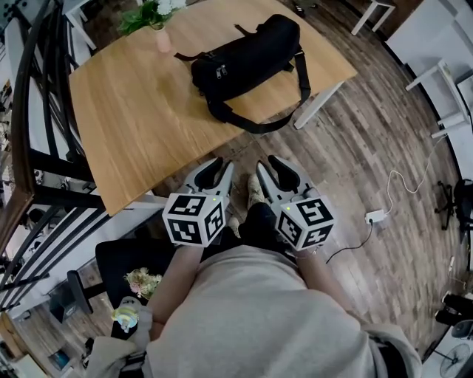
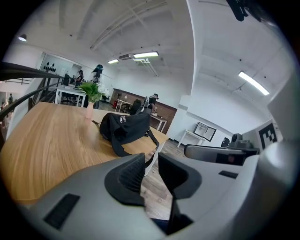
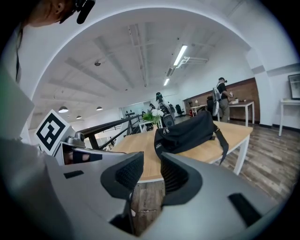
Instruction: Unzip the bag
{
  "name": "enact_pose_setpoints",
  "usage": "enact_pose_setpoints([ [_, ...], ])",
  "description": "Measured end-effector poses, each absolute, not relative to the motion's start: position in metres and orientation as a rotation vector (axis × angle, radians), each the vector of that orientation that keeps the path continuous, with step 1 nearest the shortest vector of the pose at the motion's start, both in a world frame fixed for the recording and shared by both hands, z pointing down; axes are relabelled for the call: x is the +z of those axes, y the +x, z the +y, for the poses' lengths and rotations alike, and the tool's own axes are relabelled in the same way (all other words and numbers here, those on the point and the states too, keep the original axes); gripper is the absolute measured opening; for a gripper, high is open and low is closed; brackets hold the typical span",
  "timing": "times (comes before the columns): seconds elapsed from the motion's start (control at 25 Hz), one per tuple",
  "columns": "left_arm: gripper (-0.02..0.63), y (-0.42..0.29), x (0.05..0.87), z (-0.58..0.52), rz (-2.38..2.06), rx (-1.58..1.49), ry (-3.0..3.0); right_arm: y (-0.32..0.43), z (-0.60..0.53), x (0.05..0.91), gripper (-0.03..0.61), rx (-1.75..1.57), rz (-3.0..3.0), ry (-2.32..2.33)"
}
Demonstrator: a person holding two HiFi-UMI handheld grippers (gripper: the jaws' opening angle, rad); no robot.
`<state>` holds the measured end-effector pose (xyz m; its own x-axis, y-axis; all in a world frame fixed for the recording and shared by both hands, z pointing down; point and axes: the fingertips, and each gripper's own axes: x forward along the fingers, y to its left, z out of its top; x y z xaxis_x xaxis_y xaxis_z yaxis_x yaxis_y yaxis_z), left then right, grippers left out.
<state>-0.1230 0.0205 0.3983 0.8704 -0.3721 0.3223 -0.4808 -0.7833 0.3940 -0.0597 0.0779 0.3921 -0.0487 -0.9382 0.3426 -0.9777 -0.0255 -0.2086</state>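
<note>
L gripper (image 1: 216, 171) & R gripper (image 1: 275, 171): jaws apart, nothing btwn, held side by side low over the person's lap. Black fabric duffel bag (image 1: 247, 55) lies well ahead on light wooden table (image 1: 126, 111), strap over near edge. Green plant in pink vase (image 1: 159, 22) at far edge. Dark plank floor (image 1: 369, 148) w/ white tables (image 1: 443, 96) around.

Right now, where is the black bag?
In the head view the black bag lies on the far right part of the wooden table, just right of the small flower vase.
</note>
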Motion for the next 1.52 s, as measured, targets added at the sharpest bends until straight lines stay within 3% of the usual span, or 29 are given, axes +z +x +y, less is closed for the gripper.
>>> enact_pose_setpoints([
  [1.12,0.100,-0.021,0.371,-0.171,-0.964,0.169,2.492,0.054,-0.130,0.364,0.112,0.439,-2.369,1.793],
  [1.52,0.097,-0.017,0.383,-0.207,-1.217,0.133,2.359,0.064,-0.175,0.367,0.109,0.347,-2.545,1.519],
])
